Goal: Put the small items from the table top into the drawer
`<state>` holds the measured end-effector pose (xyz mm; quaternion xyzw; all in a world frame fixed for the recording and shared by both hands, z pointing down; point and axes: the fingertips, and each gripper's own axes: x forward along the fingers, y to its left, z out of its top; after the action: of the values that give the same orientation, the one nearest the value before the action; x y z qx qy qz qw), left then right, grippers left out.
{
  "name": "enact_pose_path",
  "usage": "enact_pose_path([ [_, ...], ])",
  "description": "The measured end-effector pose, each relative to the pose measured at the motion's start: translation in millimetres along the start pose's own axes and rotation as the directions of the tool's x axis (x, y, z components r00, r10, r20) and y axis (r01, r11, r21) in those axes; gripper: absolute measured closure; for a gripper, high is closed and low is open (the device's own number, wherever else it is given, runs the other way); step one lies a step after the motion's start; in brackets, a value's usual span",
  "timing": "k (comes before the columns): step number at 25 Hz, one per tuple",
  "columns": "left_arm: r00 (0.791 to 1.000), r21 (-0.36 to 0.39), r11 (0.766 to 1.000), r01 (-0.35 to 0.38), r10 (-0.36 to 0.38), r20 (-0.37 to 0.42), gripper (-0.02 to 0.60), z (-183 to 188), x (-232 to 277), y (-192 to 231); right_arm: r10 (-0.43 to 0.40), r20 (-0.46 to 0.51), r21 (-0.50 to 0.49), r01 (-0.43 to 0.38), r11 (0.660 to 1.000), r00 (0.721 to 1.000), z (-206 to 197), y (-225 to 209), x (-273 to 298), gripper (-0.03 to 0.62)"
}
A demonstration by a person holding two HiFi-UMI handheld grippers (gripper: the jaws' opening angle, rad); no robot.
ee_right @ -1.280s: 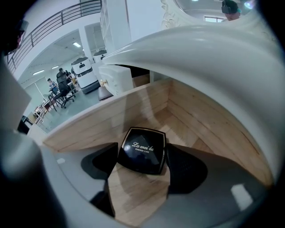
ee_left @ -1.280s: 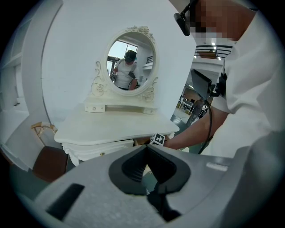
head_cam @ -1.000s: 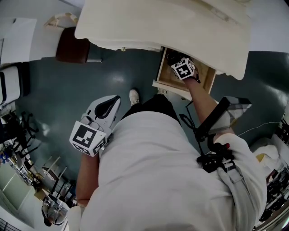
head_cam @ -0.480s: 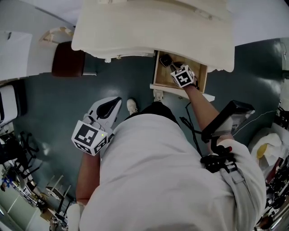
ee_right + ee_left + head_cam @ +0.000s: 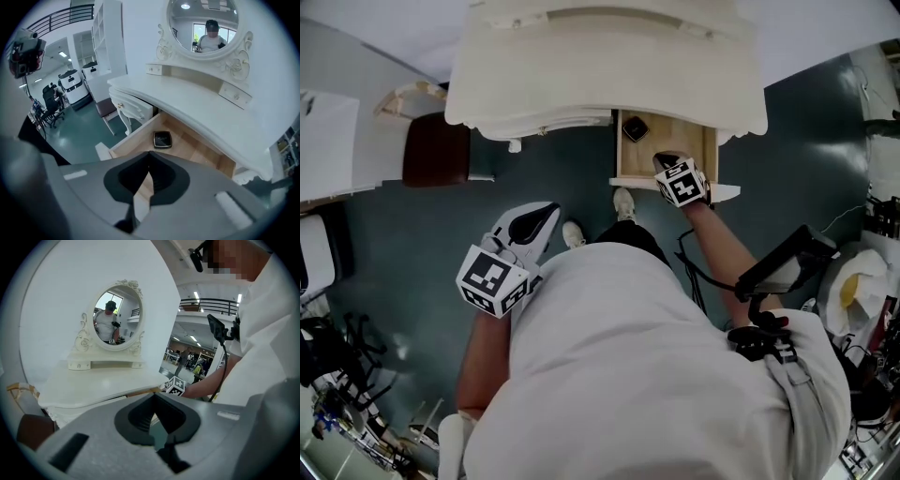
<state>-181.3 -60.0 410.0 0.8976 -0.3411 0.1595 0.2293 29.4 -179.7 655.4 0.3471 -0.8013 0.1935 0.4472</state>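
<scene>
The white dressing table's (image 5: pixel 609 56) wooden drawer (image 5: pixel 680 141) stands pulled out. A small dark square case (image 5: pixel 635 127) lies flat in its far left corner, also seen in the right gripper view (image 5: pixel 162 139). My right gripper (image 5: pixel 666 161) hovers over the drawer's front edge, apart from the case. Its jaws have just been closing and are now shut, with nothing between them (image 5: pixel 149 157). My left gripper (image 5: pixel 544 211) hangs over the floor left of the drawer, jaws together and empty (image 5: pixel 154 397). No small items show on the table top (image 5: pixel 201 108).
An oval mirror (image 5: pixel 115 317) stands at the back of the table. A brown stool (image 5: pixel 436 150) sits on the teal floor (image 5: pixel 553 169) at the table's left end. The person's shoes (image 5: pixel 623 202) are just in front of the drawer.
My right gripper has come up and back out of the drawer to its front edge, leaving the dark case inside. The left gripper has shifted only slightly.
</scene>
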Motion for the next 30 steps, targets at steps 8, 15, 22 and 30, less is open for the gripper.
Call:
enact_pose_path([
  [8, 0.996, 0.054, 0.995, 0.084, -0.084, -0.003, 0.58, -14, -16, -6, -0.008, 0.079, 0.052, 0.003, 0.999, 0.997, 4, 57, -52, 0.594],
  [15, 0.992, 0.081, 0.989, 0.127, -0.126, -0.018, 0.58, -39, -33, -6, -0.006, 0.158, 0.063, -0.004, 0.998, 0.987, 15, 110, -89, 0.594],
  [22, 0.989, 0.099, 0.984, 0.146, -0.146, -0.016, 0.58, -49, -43, -13, 0.007, 0.214, 0.029, -0.013, 1.0, 0.977, 28, 145, -122, 0.594],
  [30, 0.989, 0.102, 0.984, 0.145, -0.144, -0.011, 0.58, -63, -58, -15, 0.028, 0.232, -0.008, -0.027, 1.0, 0.972, 34, 177, -131, 0.594],
])
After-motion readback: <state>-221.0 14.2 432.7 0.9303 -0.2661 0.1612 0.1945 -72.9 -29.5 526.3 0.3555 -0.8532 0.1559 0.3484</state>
